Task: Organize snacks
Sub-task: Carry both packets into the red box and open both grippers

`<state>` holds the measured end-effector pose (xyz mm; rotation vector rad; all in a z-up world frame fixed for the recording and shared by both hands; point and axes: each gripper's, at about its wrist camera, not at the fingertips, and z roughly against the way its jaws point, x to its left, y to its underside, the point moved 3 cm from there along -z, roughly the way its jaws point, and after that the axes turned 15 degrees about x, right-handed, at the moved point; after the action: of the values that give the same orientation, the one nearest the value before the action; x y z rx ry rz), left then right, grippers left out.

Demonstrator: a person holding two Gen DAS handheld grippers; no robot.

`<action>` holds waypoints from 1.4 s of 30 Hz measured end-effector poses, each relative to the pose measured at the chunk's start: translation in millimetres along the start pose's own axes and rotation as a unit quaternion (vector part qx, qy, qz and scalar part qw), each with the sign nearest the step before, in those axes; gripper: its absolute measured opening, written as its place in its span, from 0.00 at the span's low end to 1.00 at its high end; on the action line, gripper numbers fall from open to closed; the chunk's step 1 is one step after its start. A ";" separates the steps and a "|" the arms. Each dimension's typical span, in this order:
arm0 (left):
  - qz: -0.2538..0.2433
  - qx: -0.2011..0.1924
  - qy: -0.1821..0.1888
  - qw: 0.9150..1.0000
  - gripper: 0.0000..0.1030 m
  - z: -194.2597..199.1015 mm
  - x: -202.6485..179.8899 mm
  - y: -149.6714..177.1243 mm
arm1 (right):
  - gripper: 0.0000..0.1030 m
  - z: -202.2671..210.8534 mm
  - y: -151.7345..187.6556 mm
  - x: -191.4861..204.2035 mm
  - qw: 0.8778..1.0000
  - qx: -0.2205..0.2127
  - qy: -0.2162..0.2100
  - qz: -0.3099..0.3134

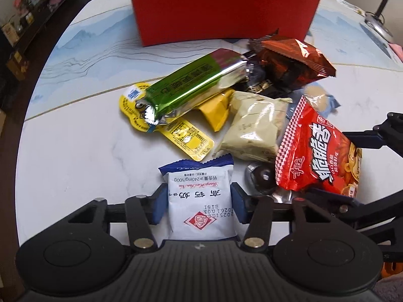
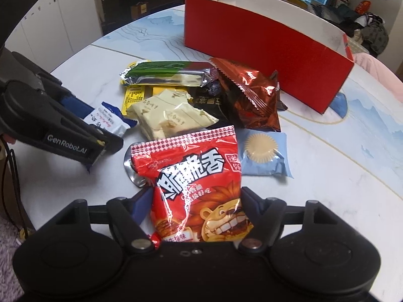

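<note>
- Here, left gripper [image 1: 199, 198] clamped on a white-and-blue milk-tablet packet [image 1: 200, 201] near the front edge of the marbled white table [image 1: 83, 151].
- Right gripper [image 2: 194, 209] clenched around a glossy red crisp bag [image 2: 199, 188], likewise at the front edge.
- Heaped mid-table: green foil bar [image 1: 191, 88], flat yellow sachet [image 1: 186, 138], cream-wrapped biscuits [image 1: 254, 125], copper-brown foil pouch [image 1: 294, 60], pale blue cake packet [image 2: 264, 151].
- Behind the heap, toward the far edge, open red cardboard box [image 1: 224, 12].
</note>
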<state>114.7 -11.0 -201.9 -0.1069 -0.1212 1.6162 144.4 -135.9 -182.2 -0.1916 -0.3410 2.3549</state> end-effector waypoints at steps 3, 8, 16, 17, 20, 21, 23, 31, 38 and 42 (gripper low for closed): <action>-0.001 -0.004 0.002 1.000 0.47 0.5 0.1 1.9 | 0.69 1.6 2.5 -0.8 1.000 0.001 0.010 -0.015; 0.005 -0.004 0.020 1.000 0.46 3.6 5.6 7.3 | 0.69 9.9 6.7 -6.6 0.999 -0.003 0.015 -0.051; 0.015 -0.039 0.033 0.999 0.46 35.3 18.5 10.8 | 0.69 40.9 6.5 -10.7 0.995 -0.031 0.018 -0.092; 0.017 -0.045 0.032 0.998 0.46 41.1 19.4 10.2 | 0.69 46.6 5.5 -12.1 0.994 -0.037 0.018 -0.098; 0.026 -0.062 0.037 0.997 0.46 58.6 25.7 3.7 | 0.69 61.4 0.9 -18.1 0.991 -0.053 0.015 -0.120; 0.028 -0.067 0.038 0.997 0.46 63.7 27.0 1.2 | 0.69 66.0 -1.1 -20.8 0.990 -0.058 0.013 -0.127; 0.029 -0.079 0.040 0.996 0.46 75.1 28.1 -5.8 | 0.69 75.6 -7.6 -26.9 0.988 -0.069 0.013 -0.137; 0.019 -0.116 0.042 0.992 0.46 115.8 26.3 -47.5 | 0.69 107.4 -46.2 -61.5 0.981 -0.102 0.007 -0.166; 0.017 -0.136 0.030 0.990 0.46 152.3 32.3 -107.0 | 0.69 120.8 -96.5 -102.0 0.976 -0.121 0.006 -0.182; 0.018 -0.147 0.016 0.989 0.46 166.0 34.7 -144.9 | 0.69 122.1 -121.9 -117.1 0.975 -0.129 0.006 -0.182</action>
<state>232.3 28.4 -16.5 -0.3654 -0.3343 1.6240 279.7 -155.8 -24.8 -0.2430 -0.6229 1.9432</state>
